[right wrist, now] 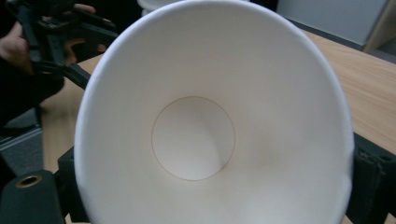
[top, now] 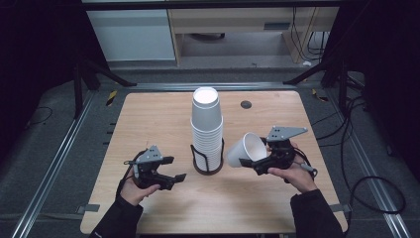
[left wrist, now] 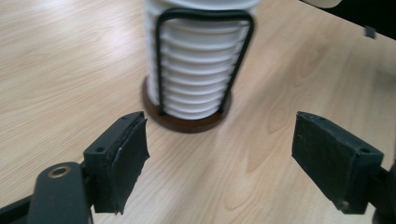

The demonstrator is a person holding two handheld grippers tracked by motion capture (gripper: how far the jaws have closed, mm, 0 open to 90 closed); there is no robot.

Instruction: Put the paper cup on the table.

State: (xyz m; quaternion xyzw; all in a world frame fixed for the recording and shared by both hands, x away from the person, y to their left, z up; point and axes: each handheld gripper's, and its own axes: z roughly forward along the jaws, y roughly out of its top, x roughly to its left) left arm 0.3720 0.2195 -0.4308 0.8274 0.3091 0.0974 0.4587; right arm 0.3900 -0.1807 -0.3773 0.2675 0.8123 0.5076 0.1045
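Wooden table (top: 148, 124); centre, tall stack of white cups (top: 206, 130) upside down in black wire holder (top: 208, 159). Right gripper (top: 253, 163) clamped on single paper cup (top: 246, 148), tilted, mouth toward right hand. Left gripper (top: 174, 168) spread apart, left of holder, holding nothing.

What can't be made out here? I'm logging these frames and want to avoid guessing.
- Table beyond the paper cup: in the right gripper view the cup's open mouth covers it.
- Right gripper jaw pads: hidden behind the cup's rim.
- Top of the cup stack: cut off by the upper edge of the left gripper view.
- Exact cup count in the stack: rims too fine in the high view.
- Small dark disc on the table: too small to identify.
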